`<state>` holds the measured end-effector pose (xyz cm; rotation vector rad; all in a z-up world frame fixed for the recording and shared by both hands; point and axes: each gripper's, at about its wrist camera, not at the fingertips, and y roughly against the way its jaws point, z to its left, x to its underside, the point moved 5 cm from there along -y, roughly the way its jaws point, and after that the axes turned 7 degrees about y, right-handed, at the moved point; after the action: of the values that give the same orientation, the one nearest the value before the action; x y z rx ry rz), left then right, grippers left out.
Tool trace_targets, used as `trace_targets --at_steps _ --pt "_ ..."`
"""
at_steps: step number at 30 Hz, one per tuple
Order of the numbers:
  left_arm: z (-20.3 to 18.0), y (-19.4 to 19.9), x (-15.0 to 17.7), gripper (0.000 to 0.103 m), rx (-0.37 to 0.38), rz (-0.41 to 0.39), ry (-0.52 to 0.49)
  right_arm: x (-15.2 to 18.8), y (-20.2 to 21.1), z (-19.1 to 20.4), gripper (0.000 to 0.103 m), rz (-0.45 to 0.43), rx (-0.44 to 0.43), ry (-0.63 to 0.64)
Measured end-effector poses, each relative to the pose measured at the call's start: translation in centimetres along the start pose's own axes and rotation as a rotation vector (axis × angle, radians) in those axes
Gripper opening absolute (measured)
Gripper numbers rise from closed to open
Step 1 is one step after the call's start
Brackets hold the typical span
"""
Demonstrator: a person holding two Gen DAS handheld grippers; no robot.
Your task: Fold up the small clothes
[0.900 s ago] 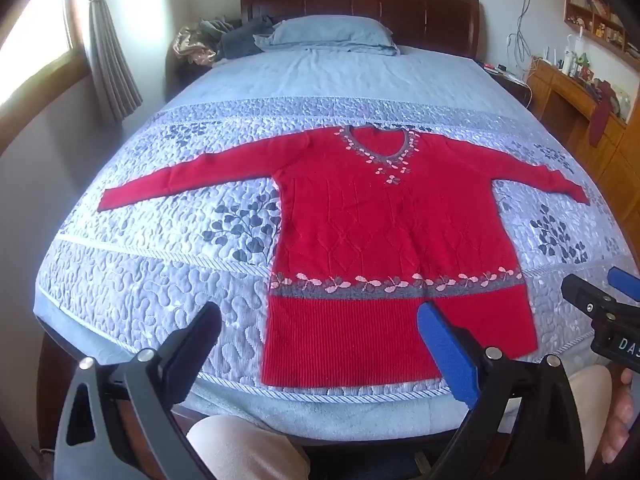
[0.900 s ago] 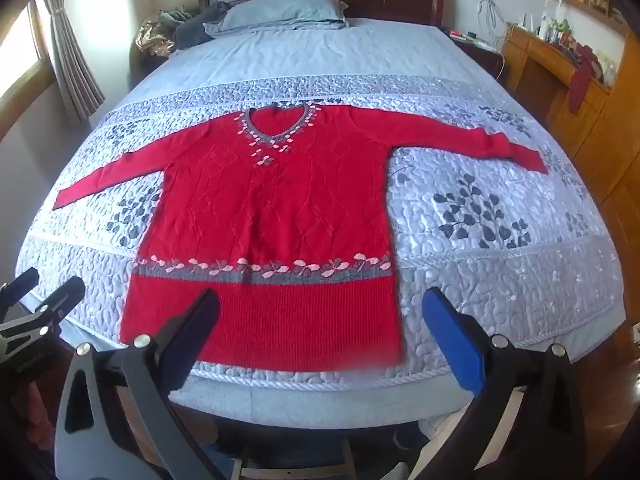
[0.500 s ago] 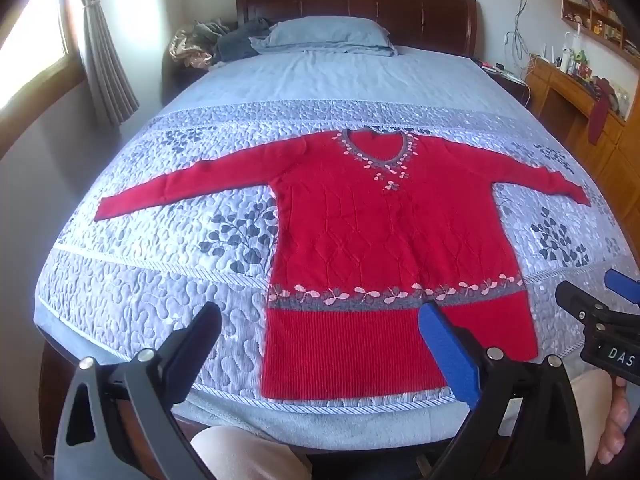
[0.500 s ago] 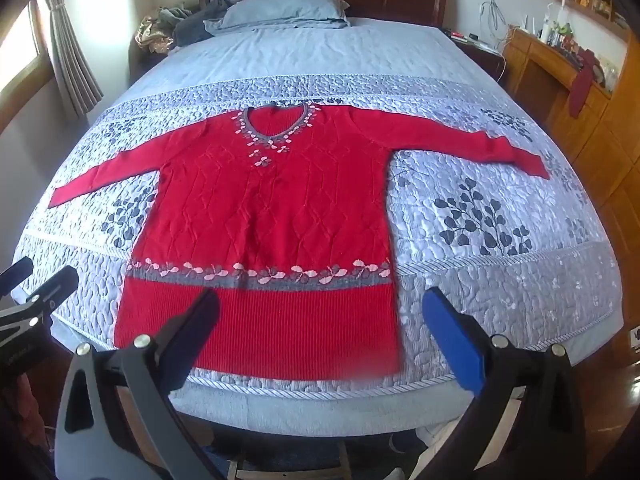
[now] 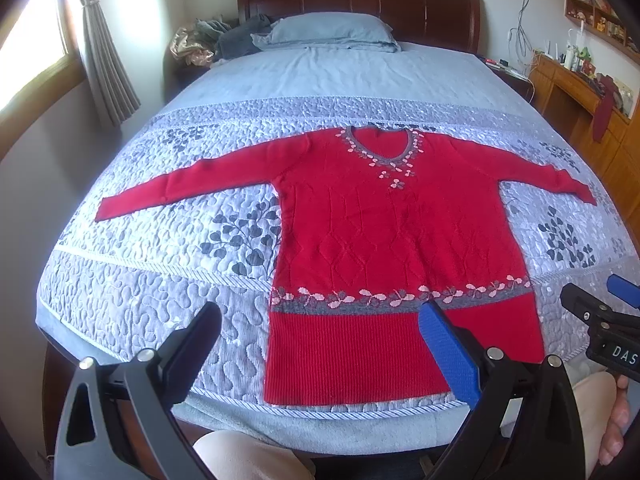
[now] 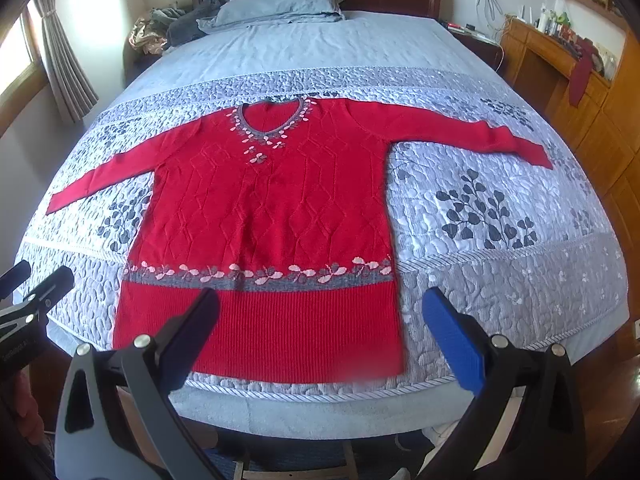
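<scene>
A red knit sweater [image 5: 392,240] [image 6: 272,208] lies flat and face up on the bed, both sleeves spread wide, its ribbed hem near the foot edge. It has a grey neckline and a grey band with pink leaves. My left gripper [image 5: 320,340] hovers wide open above the hem's left part, nothing between its fingers. My right gripper [image 6: 320,328] is also wide open, above the hem's right part, holding nothing. Each gripper shows at the edge of the other's view: the right gripper [image 5: 600,312] and the left gripper [image 6: 36,292].
The quilted grey-blue bedspread [image 5: 140,272] covers the bed [image 6: 500,280]. A pillow [image 5: 328,32] and a heap of clothes [image 5: 216,38] lie by the dark headboard. A wooden desk [image 6: 560,56] stands on the right, a curtained window [image 5: 36,40] on the left. A person's knee [image 5: 240,456] is below.
Both grippers have edged slightly forward and lower toward the sweater's hem; the sweater sits a little larger in both views. It has not moved, and both grippers stay open.
</scene>
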<state>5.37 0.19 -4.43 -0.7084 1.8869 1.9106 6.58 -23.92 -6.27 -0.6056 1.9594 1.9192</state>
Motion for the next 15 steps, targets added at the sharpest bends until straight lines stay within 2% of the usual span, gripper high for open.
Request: trace_targets --at_steps 15 --pt "-0.10 -0.43 -0.04 0.099 -0.007 0.008 0.000 -0.29 -0.06 -0.48 0.100 -0.004 0.010 0.009"
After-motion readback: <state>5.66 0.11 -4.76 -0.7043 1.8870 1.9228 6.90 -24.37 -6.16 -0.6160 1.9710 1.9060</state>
